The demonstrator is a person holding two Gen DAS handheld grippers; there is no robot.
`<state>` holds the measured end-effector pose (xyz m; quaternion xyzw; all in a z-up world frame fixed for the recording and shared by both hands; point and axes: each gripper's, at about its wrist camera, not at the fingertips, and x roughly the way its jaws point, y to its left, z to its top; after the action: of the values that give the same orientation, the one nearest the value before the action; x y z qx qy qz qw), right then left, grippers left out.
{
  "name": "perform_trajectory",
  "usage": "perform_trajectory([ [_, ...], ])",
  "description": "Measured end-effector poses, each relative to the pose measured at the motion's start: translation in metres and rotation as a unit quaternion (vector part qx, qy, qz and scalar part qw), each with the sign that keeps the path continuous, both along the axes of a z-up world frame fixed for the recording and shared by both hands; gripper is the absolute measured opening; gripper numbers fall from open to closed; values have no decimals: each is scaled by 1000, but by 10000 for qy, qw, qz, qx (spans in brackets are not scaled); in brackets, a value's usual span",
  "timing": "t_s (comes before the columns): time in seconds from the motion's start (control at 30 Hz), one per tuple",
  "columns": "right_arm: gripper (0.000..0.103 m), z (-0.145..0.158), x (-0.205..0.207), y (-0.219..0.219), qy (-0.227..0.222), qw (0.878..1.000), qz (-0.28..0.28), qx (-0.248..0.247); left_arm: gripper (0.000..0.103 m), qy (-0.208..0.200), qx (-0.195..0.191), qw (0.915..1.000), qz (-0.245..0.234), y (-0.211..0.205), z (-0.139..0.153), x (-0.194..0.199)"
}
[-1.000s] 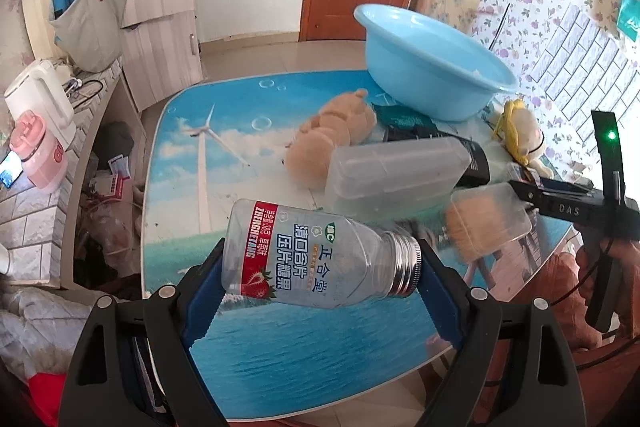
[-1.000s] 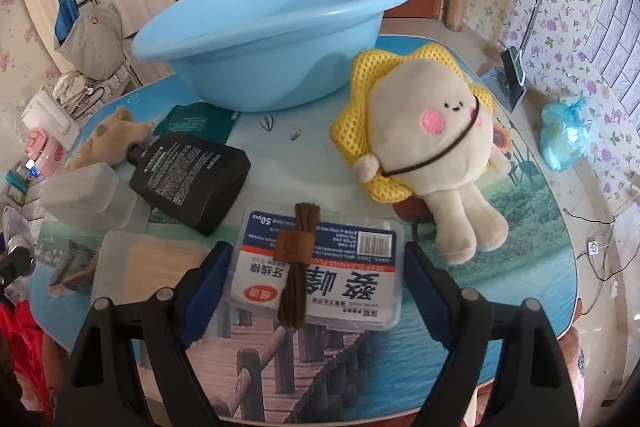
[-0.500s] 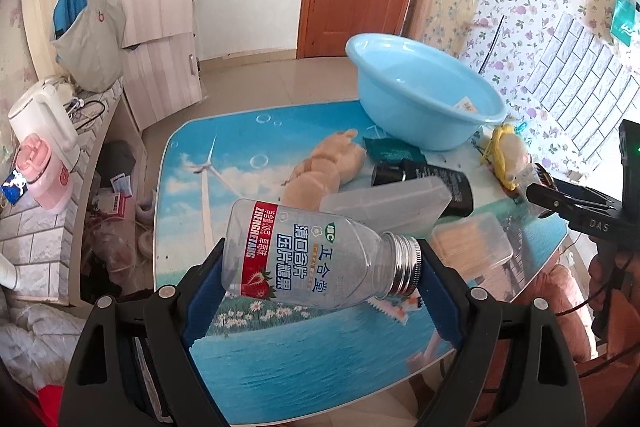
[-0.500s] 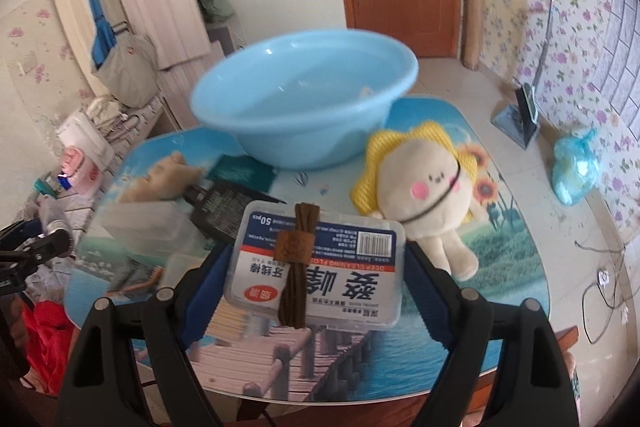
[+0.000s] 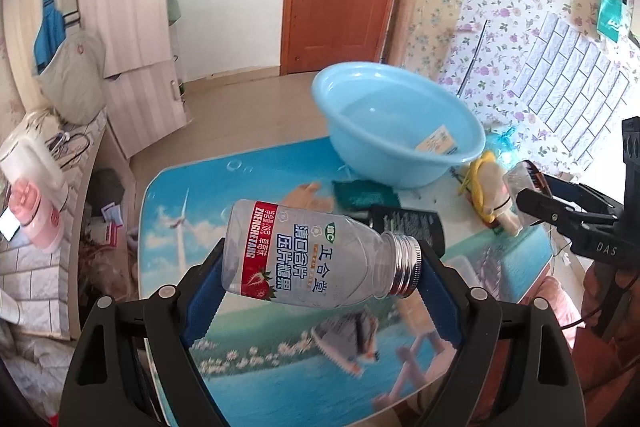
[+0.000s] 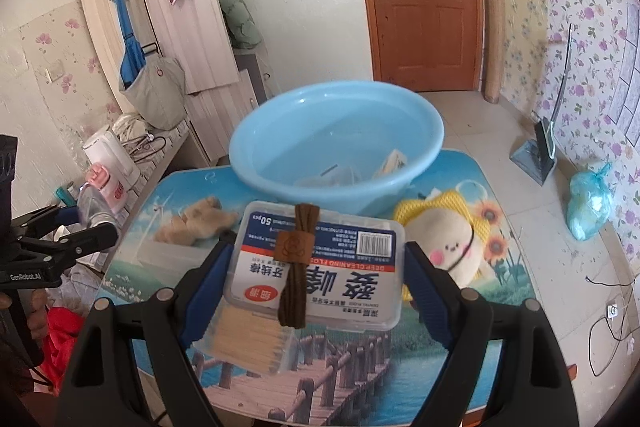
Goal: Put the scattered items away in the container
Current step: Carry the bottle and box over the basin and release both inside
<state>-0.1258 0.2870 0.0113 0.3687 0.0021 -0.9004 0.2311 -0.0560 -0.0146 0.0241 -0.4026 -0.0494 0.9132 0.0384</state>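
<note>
Clear plastic bottle (image 5: 316,255) lies crosswise, cap rightward, clamped in the left gripper (image 5: 320,267) above the surface (image 5: 192,195). Right gripper (image 6: 316,267) clamps a floss box (image 6: 320,259) crosswise before the blue basin (image 6: 336,143); a plush toy (image 6: 448,247) sits just right.

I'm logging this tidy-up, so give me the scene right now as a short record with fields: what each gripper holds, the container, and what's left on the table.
left gripper: shut on clear bottle, held sideways above the table
right gripper: shut on floss box, brown cord across it
container: blue basin, a few small items inside
on table: yellow plush, brown plush, black bottle, swab box
</note>
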Motion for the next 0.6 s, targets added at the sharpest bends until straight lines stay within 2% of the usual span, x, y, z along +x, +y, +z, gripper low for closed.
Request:
perform_trajectory([
  [0.2, 85, 7, -18, -3, 73, 9999, 50, -50, 87, 107, 20, 9998, -157, 13, 11, -27],
  [0.6, 85, 3, -60, -11, 61, 9999, 88, 5, 87, 106, -14, 9990, -442, 34, 7, -92],
])
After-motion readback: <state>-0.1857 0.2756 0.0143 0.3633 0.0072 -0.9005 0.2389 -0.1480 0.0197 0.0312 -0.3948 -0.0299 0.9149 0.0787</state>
